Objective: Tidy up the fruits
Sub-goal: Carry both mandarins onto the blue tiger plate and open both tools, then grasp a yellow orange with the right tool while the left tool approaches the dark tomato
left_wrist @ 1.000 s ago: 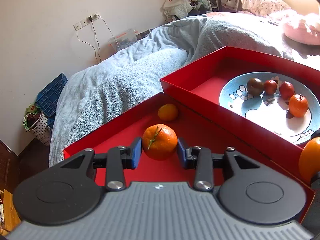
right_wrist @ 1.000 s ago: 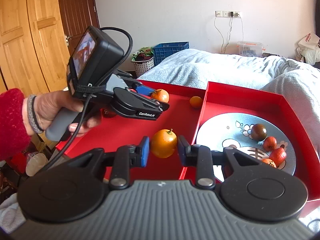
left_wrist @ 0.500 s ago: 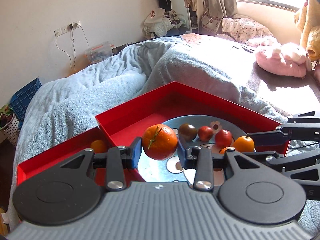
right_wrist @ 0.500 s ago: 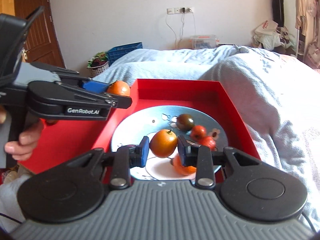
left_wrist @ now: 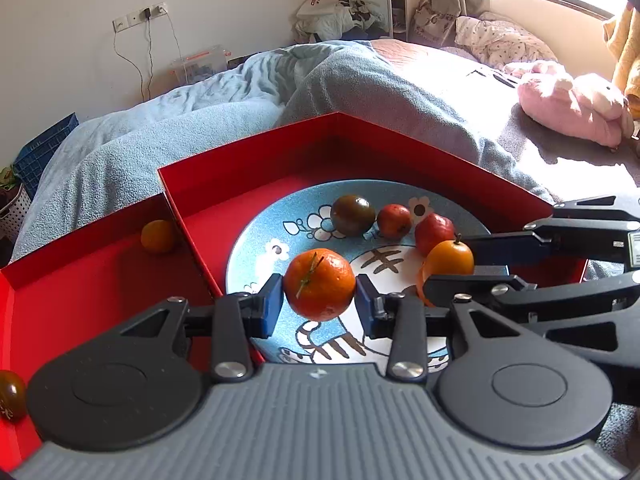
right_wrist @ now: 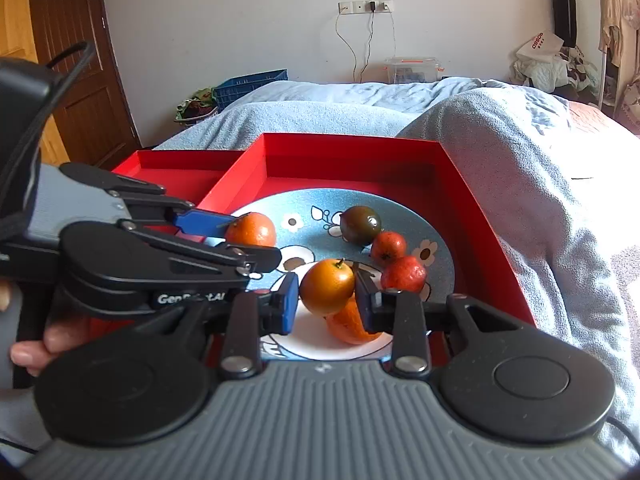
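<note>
Plate (left_wrist: 256,256) in right tray (left_wrist: 224,184), beside left tray (left_wrist: 80,248).

A blue-blanketed bed (right_wrist: 520,152) carries two red trays (right_wrist: 472,200), seemingly touching, and a pink plush (left_wrist: 568,108)

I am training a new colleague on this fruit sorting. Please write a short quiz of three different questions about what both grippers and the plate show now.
1. True or false: the left gripper holds an orange with a stem.
2. The dark tomato lies: A) on the blue plate B) on the blanket C) in the right gripper.
3. Fill in: the small orange lies in the ____ red tray.

Key: 1 true; 2 A; 3 left.
</note>
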`<control>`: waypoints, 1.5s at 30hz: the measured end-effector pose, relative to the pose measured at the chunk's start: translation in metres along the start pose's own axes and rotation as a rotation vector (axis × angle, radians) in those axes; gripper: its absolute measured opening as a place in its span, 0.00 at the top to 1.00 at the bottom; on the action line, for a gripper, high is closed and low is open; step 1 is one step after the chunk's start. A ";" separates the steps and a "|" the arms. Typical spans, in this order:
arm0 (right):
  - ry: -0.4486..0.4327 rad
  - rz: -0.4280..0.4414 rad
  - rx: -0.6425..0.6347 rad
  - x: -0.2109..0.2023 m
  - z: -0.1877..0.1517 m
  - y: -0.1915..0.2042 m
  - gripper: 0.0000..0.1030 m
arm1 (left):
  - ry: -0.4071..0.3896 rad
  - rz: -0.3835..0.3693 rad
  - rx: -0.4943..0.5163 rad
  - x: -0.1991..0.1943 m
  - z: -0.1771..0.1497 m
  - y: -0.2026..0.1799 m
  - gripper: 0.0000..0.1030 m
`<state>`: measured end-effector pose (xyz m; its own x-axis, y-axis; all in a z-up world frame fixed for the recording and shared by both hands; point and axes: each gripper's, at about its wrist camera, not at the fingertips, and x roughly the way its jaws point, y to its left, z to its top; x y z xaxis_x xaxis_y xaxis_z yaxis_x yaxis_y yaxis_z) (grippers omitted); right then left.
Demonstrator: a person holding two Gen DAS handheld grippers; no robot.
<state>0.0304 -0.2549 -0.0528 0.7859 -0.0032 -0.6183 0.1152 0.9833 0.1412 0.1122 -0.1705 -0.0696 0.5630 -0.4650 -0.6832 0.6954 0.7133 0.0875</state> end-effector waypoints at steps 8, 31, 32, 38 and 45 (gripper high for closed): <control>0.024 -0.013 -0.047 0.015 0.014 0.005 0.66 | -0.102 -0.016 -0.054 -0.040 -0.012 0.015 0.46; 0.014 0.081 -0.302 0.034 0.084 0.082 0.59 | -0.211 0.421 -0.273 -0.110 -0.067 0.068 0.32; 0.016 0.104 -0.331 0.039 0.090 0.090 0.59 | -0.206 0.462 -0.283 -0.110 -0.067 0.070 0.32; 0.128 0.168 -0.571 0.106 0.125 0.136 0.60 | -0.159 0.560 -0.351 -0.108 -0.066 0.084 0.32; 0.261 0.152 -0.729 0.171 0.136 0.151 0.60 | -0.131 0.539 -0.387 -0.098 -0.070 0.092 0.32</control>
<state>0.2647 -0.1316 -0.0321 0.5825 0.0950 -0.8072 -0.4808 0.8410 -0.2480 0.0896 -0.0220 -0.0452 0.8530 -0.0335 -0.5208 0.1051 0.9885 0.1086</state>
